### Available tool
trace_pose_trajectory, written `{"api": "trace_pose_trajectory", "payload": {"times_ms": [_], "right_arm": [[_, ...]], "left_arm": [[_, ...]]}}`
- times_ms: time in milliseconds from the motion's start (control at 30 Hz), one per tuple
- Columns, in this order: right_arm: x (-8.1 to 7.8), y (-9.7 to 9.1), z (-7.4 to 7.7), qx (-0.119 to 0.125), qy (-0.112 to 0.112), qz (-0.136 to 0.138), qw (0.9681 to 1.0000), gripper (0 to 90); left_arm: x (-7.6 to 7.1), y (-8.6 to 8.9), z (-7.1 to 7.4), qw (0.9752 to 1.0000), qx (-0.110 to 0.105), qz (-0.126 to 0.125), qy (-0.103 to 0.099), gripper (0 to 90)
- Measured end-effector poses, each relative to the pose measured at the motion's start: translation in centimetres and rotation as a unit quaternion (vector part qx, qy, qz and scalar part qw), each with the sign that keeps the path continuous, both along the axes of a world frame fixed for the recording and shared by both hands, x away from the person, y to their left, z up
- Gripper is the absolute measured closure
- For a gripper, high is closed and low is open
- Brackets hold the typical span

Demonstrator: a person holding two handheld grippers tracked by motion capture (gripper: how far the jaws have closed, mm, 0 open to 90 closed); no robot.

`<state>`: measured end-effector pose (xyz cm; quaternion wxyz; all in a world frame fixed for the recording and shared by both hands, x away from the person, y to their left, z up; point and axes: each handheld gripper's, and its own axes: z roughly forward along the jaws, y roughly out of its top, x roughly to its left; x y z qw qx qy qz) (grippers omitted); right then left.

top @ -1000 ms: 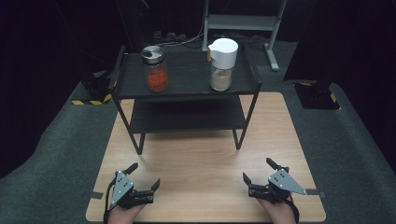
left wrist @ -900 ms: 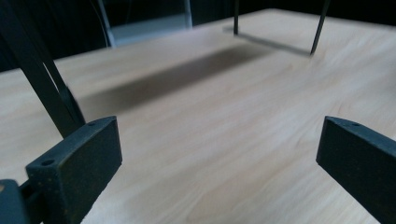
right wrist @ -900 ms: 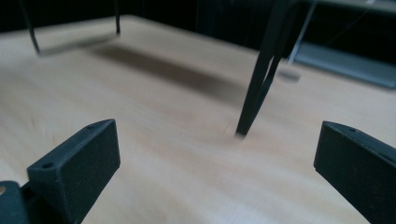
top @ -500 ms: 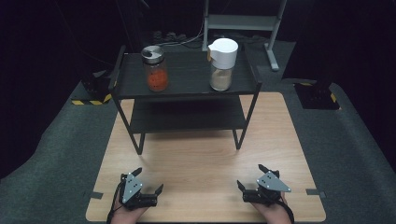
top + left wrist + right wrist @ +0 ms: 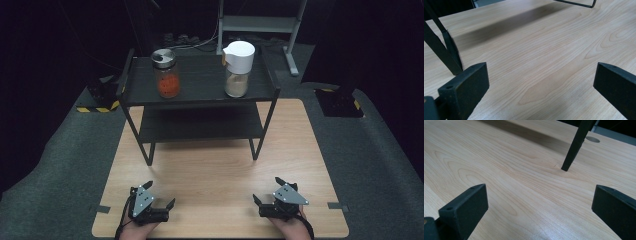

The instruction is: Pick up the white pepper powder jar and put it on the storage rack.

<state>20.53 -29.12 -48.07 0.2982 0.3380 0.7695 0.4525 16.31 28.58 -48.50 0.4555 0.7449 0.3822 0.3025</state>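
Both grippers, left gripper (image 5: pixel 161 194) and right gripper (image 5: pixel 264 191), jaws wide and empty, have slid inward along the near edge of the bench (image 5: pixel 210 170) lately. Looks like setup only; the orange jar (image 5: pixel 166 73) and white-lidded jar (image 5: pixel 237 68) sit untouched on the far shelf (image 5: pixel 200 93).

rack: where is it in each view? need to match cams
High view: rack stands at the far half of the table, top centre of the picture.
Left gripper view: one rack leg at the left edge, foot on the table.
Right gripper view: one rack leg upper right, foot on the table.
Shared landmark: the light wood table top.
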Motion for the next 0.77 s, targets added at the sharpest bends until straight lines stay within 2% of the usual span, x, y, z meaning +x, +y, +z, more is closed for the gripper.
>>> {"api": "trace_pose_trajectory", "payload": {"times_ms": [767], "right_arm": [[0.12,0.09,-0.13,-0.001,0.002,0.003,1.0,0.0]], "left_arm": [[0.21,0.07,-0.14,0.9999,0.006,0.0,0.011,0.5]]}}
